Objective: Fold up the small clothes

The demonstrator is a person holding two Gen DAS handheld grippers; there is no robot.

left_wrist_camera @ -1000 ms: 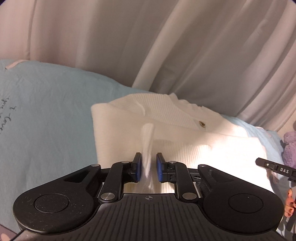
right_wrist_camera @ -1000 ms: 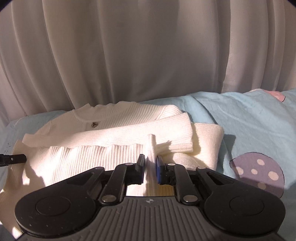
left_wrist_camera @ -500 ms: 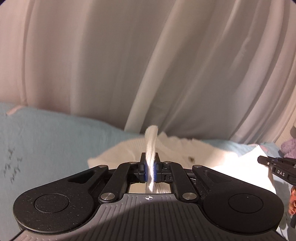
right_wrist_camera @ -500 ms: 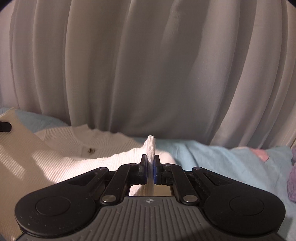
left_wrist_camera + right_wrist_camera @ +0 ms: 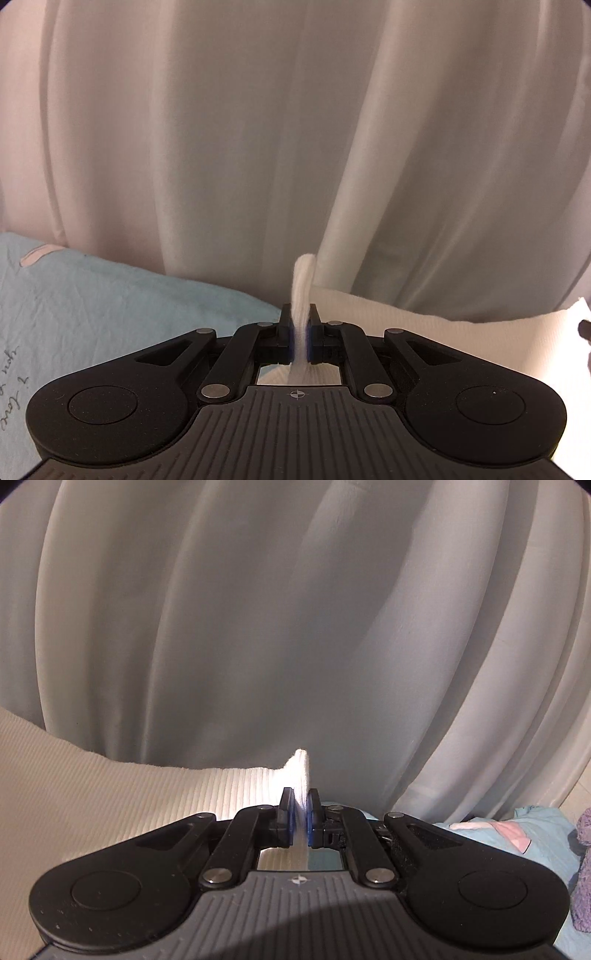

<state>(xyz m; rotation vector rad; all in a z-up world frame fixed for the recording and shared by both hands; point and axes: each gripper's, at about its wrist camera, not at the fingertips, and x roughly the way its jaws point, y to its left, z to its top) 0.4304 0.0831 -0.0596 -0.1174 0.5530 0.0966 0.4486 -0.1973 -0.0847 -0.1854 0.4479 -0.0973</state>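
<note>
A white ribbed knit sweater is lifted off the light blue bedsheet. My left gripper is shut on a pinched fold of its edge, which sticks up between the blue pads. In the right wrist view the same sweater stretches away to the left, and my right gripper is shut on another pinched corner of it. The cloth hangs taut between the two grippers. The rest of the garment is hidden below the gripper bodies.
Pale pleated curtains fill the background close behind the bed in both views. The blue sheet carries printed pink shapes. A purple plush toy lies at the right edge. The tip of the other gripper shows at far right.
Both grippers closed on the sweater's near edge, then lifted it and carried it towards the curtain. The garment's flat front with its small button has dropped out of sight.
</note>
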